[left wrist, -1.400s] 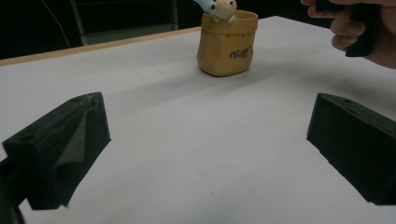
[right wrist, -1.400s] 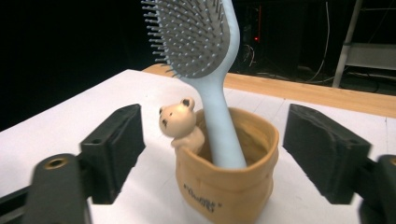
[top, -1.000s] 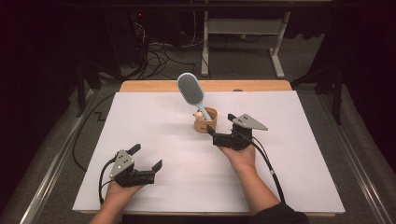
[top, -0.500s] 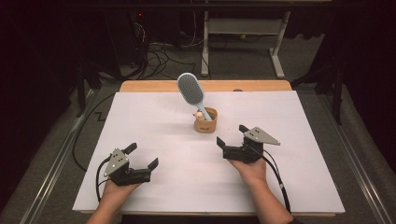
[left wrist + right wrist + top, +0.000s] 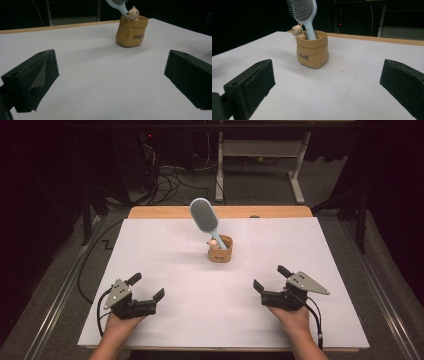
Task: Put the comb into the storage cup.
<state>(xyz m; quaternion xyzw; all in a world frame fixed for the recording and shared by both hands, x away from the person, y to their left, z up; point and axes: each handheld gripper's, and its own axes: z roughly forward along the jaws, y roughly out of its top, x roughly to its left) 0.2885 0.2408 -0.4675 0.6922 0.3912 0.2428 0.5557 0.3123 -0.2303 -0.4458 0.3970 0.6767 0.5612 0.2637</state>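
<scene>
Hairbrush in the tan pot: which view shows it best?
The high view: the whole hairbrush shows, its head leaning up and left out of the pot. The right gripper view shows its bristles close but cuts off the head's top. The left gripper view catches just the neck.

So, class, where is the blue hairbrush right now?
The hairbrush stands handle-down in the tan pot at the table's middle, leaning left in the high view, beyond both open grippers.

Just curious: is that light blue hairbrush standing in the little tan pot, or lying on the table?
In the pot. The light blue hairbrush leans handle-down inside the tan pot, bristled head sticking out above.
</scene>
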